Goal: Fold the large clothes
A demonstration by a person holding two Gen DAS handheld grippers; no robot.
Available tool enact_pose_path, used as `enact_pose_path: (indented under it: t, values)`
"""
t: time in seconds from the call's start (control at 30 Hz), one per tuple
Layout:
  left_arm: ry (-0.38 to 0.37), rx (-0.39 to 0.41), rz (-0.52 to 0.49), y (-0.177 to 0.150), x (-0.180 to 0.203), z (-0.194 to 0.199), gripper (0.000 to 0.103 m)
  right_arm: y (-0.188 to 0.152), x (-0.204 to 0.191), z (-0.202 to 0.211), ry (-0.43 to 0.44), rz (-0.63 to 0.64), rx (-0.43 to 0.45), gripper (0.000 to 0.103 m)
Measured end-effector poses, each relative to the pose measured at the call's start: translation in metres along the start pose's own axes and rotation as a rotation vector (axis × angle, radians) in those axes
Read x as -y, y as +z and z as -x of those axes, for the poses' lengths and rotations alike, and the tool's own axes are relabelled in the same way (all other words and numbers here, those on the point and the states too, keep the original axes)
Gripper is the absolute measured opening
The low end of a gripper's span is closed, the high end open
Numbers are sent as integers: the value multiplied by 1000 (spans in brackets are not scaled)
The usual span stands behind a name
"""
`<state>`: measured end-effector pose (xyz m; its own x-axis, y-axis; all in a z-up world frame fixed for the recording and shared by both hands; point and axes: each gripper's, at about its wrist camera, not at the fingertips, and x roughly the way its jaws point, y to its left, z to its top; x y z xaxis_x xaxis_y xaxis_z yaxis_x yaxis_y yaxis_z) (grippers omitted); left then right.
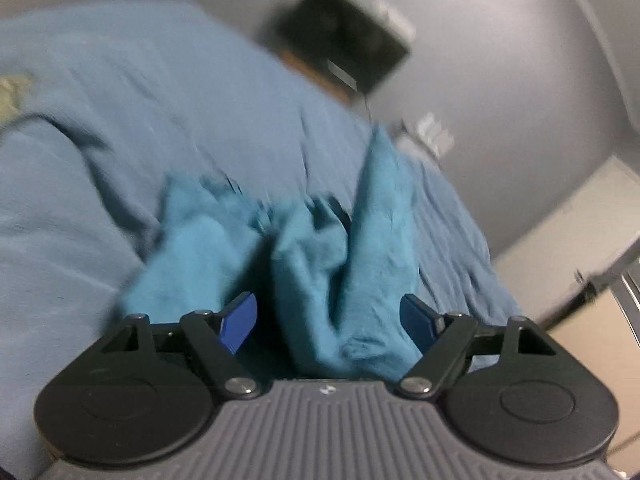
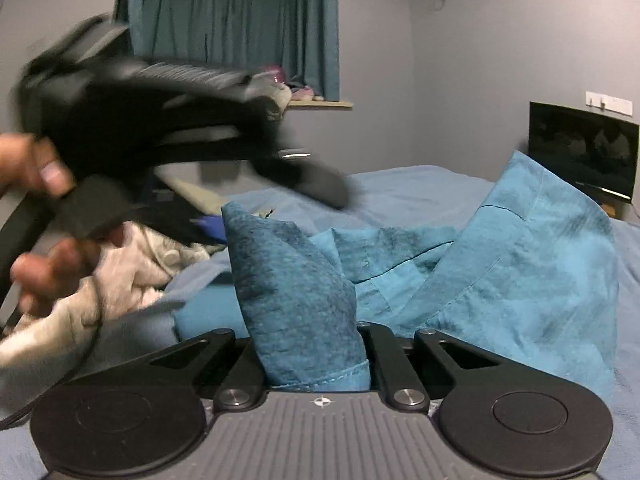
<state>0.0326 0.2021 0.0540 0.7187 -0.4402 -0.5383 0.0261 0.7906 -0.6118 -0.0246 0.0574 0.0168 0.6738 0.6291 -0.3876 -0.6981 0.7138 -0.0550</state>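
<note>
The left gripper (image 1: 328, 316) has its blue-tipped jaws spread apart, with a bunched fold of the crumpled teal cotton garment (image 1: 320, 264) lying loosely between them, not pinched. The right gripper (image 2: 312, 356) has its jaws closed on a peaked fold of the same garment (image 2: 296, 292), the hemmed edge pushed down between the fingers. The rest of the cloth lies heaped on the pale blue bedsheet (image 1: 120, 120). From the right wrist view, a blurred hand (image 2: 44, 216) holds the left gripper at the left, above a rumpled cream-white cloth (image 2: 132, 272). Behind hang dark teal curtains (image 2: 240, 16); a black flat screen (image 2: 582, 148) stands at the right. No writing is readable
</note>
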Motion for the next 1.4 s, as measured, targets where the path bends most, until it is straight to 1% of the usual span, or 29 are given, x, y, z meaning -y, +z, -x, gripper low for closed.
enact_pose_path:
  t: [0.07, 0.17, 0.23, 0.27, 0.33, 0.37, 0.4, 0.47, 0.53, 0.57, 0.6, 0.63, 0.67, 0.7, 0.77, 0.83, 0.9, 0.93, 0.97, 1.0, 1.03, 1.1, 1.13, 1.2, 1.23, 1.3, 1.33, 1.37, 1.4]
  values:
    - [-18, -97, -30, 9, 4, -26, 78, -4, -2, 2, 7, 17, 3, 7]
    - [-28, -218, -119, 22, 14, -59, 78, -6, 5, 15, 15, 24, 17, 7]
    - [-62, -283, -164, 29, 18, -74, 78, -8, 7, 20, 21, 23, 25, 7]
    - [-62, -302, -179, 31, 20, -81, 77, -9, 8, 22, 22, 22, 27, 7]
    - [-47, -336, -232, 30, 27, -93, 56, -10, 10, 24, 22, 17, 22, 7]
    - [-19, -346, -263, 30, 29, -95, 36, -11, 9, 23, 23, 15, 18, 7]
    - [-7, -353, -292, 31, 30, -98, 23, -10, 10, 23, 26, 11, 13, 7]
    - [7, -347, -362, 26, 38, -93, 15, -9, 12, 24, 40, 2, 4, 9]
    - [27, -323, -375, 24, 41, -87, 15, -4, 15, 28, 73, 2, -7, 19]
    - [42, -306, -371, 25, 39, -84, 15, -3, 16, 34, 90, 4, -15, 30]
    - [49, -297, -362, 26, 38, -81, 15, -2, 16, 40, 114, 10, -25, 52]
    - [58, -289, -347, 27, 34, -78, 15, 0, 23, 50, 140, 19, -31, 62]
    - [64, -287, -330, 28, 29, -75, 15, 0, 29, 59, 157, 25, -33, 75]
    - [67, -287, -317, 28, 25, -72, 15, -1, 35, 68, 170, 28, -39, 76]
    - [81, -281, -300, 30, 14, -77, 15, -3, 58, 87, 177, -5, -59, 76]
    - [87, -277, -290, 29, 7, -76, 15, -7, 89, 107, 158, -89, -64, 76]
    - [78, -269, -271, 29, 1, -76, 15, -9, 125, 117, 105, -187, -49, 73]
    - [73, -264, -263, 29, -1, -75, 15, -11, 152, 117, 58, -262, -46, 72]
    - [69, -259, -258, 29, -2, -74, 15, -14, 172, 116, 16, -330, -49, 65]
    - [67, -253, -259, 28, -2, -74, 15, -17, 194, 112, -24, -389, -53, 54]
    - [65, -248, -260, 28, -1, -72, 14, -25, 208, 109, -55, -415, -68, 49]
    - [61, -239, -271, 28, 2, -71, 13, -41, 235, 92, -101, -466, -135, 36]
    - [59, -238, -275, 27, 4, -72, 13, -51, 246, 83, -88, -516, -170, 33]
    - [57, -231, -279, 28, 6, -70, 10, -64, 258, 74, -41, -615, -173, 33]
    - [59, -226, -277, 29, 7, -68, 10, -65, 258, 70, -33, -628, -167, 33]
    - [53, -209, -268, 34, 8, -60, 7, -58, 250, 60, -15, -589, -163, 32]
    - [47, -196, -259, 37, 8, -54, 6, -53, 246, 53, 17, -572, -154, 27]
    - [44, -181, -252, 41, 7, -48, 6, -49, 243, 47, 48, -565, -147, 16]
    - [43, -170, -249, 44, 7, -43, 6, -43, 239, 42, 63, -546, -145, 13]
